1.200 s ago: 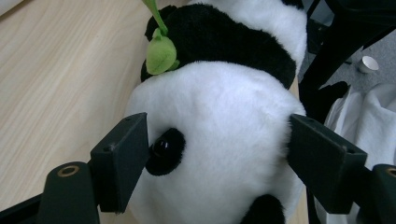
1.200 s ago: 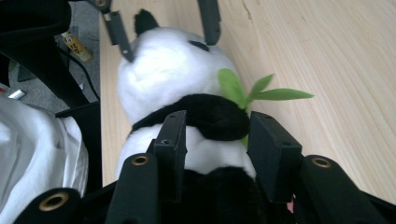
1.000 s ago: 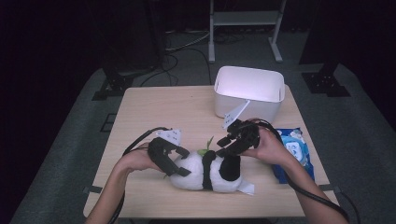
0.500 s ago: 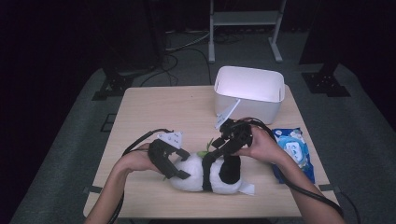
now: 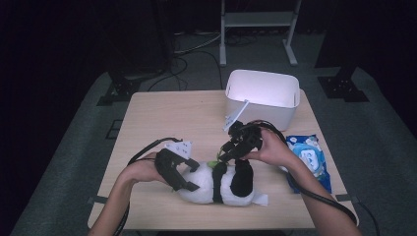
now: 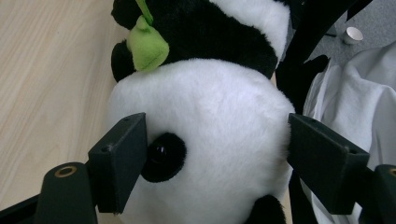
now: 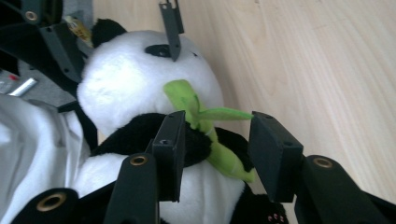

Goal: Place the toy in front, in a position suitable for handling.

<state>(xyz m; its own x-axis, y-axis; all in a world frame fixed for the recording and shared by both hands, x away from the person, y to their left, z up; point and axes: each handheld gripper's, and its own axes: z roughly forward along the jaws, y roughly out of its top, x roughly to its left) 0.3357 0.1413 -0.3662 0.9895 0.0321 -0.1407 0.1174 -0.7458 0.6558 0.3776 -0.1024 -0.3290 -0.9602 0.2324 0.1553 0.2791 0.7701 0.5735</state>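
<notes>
One plush panda (image 5: 223,184), two claws, left (image 5: 183,173), right (image 5: 227,151)

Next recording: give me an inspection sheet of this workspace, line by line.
Surface: light wooden table, bare at the far left.
Job's things: plush panda lying near the front edge, green bamboo sprig at its chest.
Clutter: white bin at the far right; blue wipes pack at the right edge.
Grippers: left tongs open, straddling the panda's head; right tongs open around the sprig.
Cables: black cable trailing from the left tongs.
Surroundings: dark grey floor, white stand legs behind.
</notes>
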